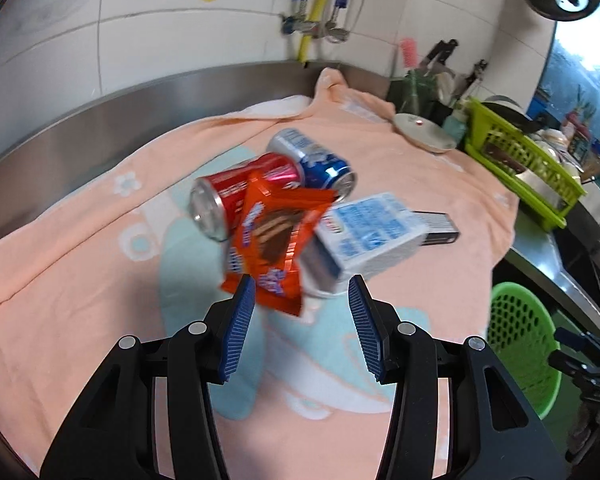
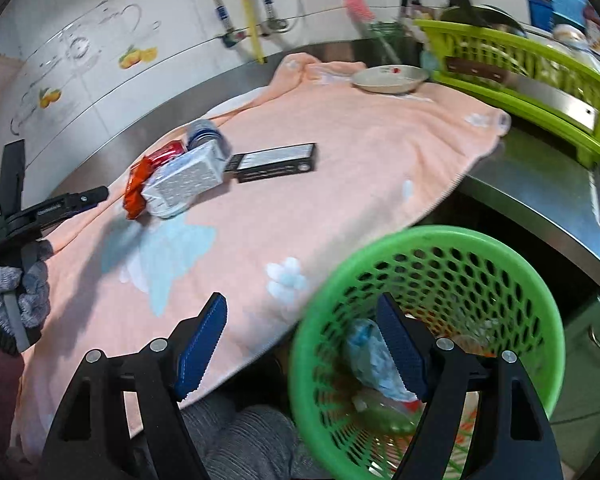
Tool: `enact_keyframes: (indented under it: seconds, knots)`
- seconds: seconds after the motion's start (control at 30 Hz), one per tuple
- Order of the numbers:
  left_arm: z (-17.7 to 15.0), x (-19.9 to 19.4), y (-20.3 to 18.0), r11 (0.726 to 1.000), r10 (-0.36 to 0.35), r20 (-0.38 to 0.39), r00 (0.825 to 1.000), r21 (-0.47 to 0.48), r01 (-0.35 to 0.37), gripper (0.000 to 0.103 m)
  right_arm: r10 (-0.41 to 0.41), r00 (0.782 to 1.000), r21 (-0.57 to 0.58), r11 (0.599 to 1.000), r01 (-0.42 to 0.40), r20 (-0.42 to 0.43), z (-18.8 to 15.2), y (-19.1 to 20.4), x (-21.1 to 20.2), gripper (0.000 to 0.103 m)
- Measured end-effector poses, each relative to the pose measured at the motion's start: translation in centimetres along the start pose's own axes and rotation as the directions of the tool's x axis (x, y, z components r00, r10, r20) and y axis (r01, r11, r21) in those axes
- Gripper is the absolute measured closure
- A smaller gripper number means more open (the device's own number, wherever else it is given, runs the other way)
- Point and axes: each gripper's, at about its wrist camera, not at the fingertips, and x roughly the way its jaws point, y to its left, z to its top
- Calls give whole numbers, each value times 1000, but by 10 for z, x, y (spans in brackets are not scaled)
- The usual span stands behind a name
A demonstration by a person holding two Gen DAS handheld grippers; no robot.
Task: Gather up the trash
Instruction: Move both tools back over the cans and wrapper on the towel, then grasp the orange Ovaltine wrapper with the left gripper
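Note:
On the peach towel (image 1: 80,264) lies a heap of trash: a red can (image 1: 236,196), a blue can (image 1: 312,156), an orange snack wrapper (image 1: 272,240), a white and blue carton (image 1: 372,232) and a black box (image 1: 440,228). My left gripper (image 1: 302,284) is open just short of the heap, and the wrapper's lower corner sits by its left pad. My right gripper (image 2: 300,300) is open and empty over the towel's edge and the green mesh basket (image 2: 440,264). That basket holds crumpled trash. The same heap (image 2: 176,184) shows in the right wrist view, with a gloved hand (image 2: 20,296) holding the left gripper.
A pale plate (image 2: 390,78) rests on the towel's far corner. A green dish rack (image 2: 540,80) with dishes stands to the right on the steel counter (image 2: 540,184). Behind are the tiled wall, taps and a yellow hose (image 1: 320,8).

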Motion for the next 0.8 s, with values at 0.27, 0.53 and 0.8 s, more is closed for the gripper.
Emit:
enact_keyframes:
  seconds: [0.27, 0.53, 0.8]
  knots:
    - [1, 26, 9, 1000, -6, -37, 999, -3, 6, 54, 29, 999, -54, 998, -30, -15, 16, 31, 16, 29]
    - [8, 44, 12, 1000, 0, -54, 999, 5, 1, 54, 45, 998, -88, 995, -48, -32, 28, 55, 31, 29]
    - [11, 55, 15, 1000, -14, -60, 998, 5, 14, 59, 66, 997, -124, 990, -72, -51, 40, 75, 48, 29]
